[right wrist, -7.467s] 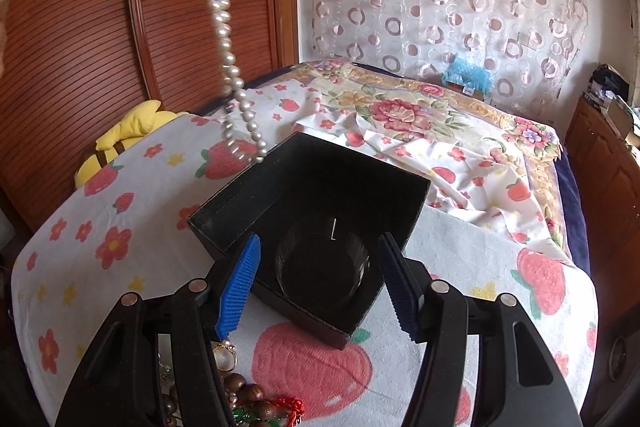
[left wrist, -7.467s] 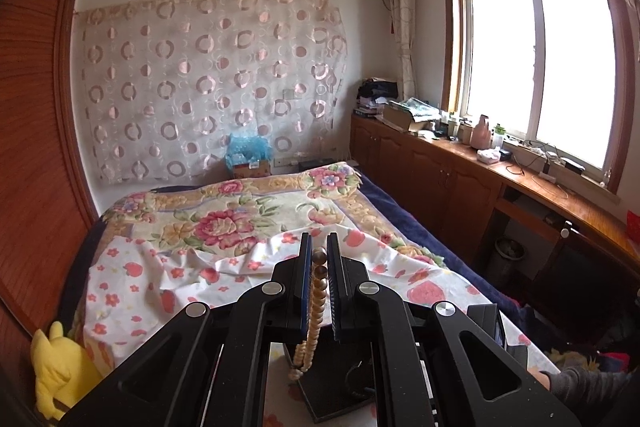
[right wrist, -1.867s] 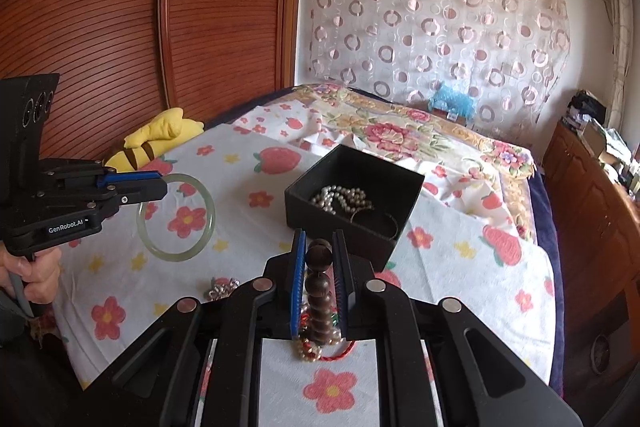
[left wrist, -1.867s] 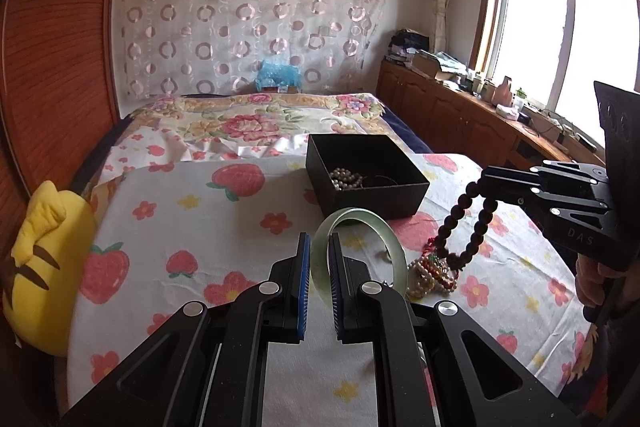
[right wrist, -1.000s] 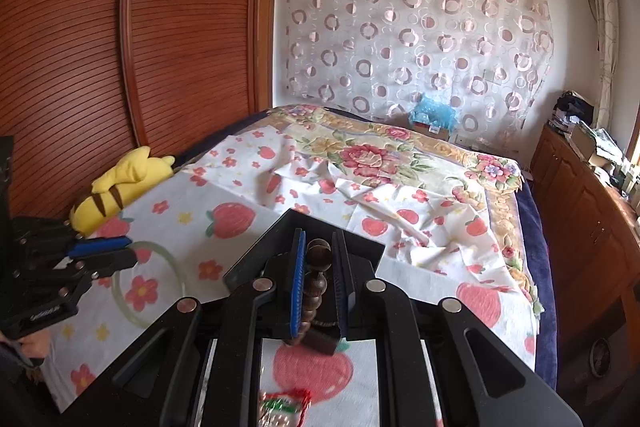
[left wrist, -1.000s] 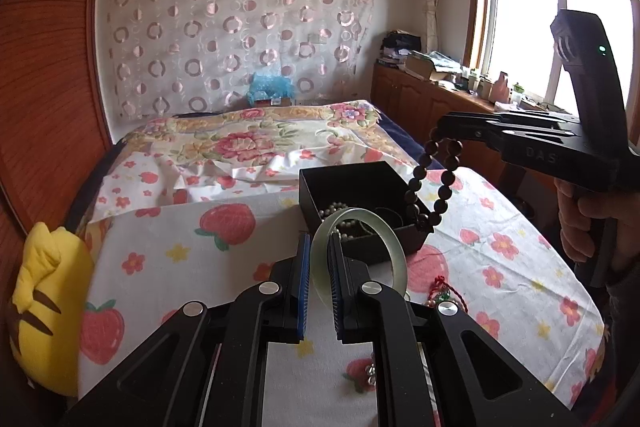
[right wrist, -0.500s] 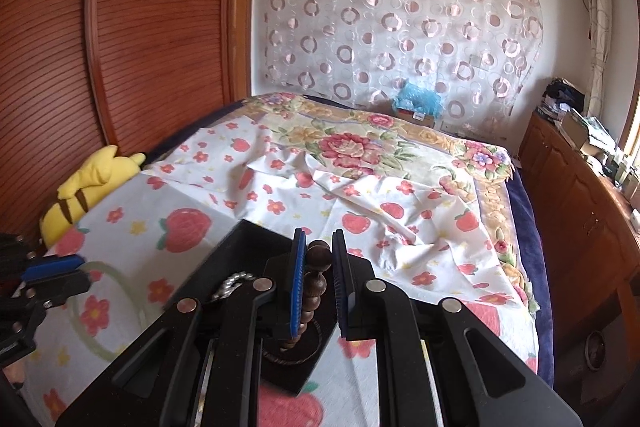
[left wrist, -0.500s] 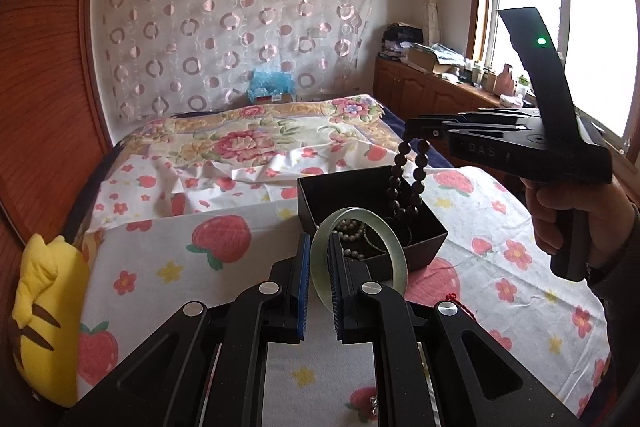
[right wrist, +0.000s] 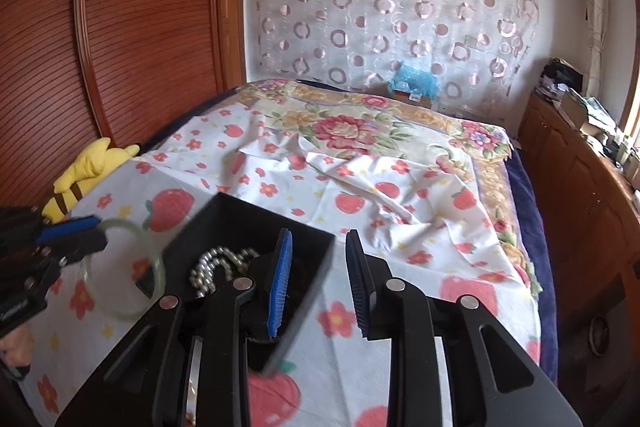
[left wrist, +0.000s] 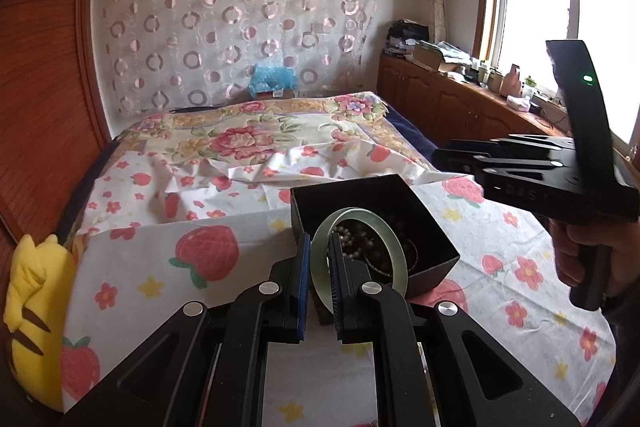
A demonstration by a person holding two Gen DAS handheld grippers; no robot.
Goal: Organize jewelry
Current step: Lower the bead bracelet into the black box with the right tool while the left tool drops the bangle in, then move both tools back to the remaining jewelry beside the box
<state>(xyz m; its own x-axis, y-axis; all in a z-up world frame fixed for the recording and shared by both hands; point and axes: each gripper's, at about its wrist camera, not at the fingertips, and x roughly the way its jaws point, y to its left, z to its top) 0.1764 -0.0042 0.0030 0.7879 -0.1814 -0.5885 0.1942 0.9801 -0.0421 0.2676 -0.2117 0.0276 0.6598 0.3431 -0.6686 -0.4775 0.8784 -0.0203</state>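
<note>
1. Jaws: left gripper [left wrist: 318, 277] clamped narrow on rim of pale green bangle [left wrist: 360, 251]; right gripper [right wrist: 318, 279] opening, nothing between the pads, poised over far corner of black box [right wrist: 256, 239].
2. Setting: bed under strawberry-print sheet [left wrist: 152, 267]; box resting on it near the foot, yellow plush [left wrist: 36, 311] at the left edge.
3. Contents: pearl strand [right wrist: 218, 263] and dark beads [left wrist: 390, 251] lying inside the box.
4. Risk, judged: bangle held by rim only, just short of the near wall; early release likely to drop it on the sheet or knock the box. Grippers close together over one box; collision possible.
5. View difference: right wrist view alone shows the pearls plainly and the bangle outside the box wall; left wrist view alone shows the dark beads and the hand [left wrist: 580, 251] gripping the right tool.
</note>
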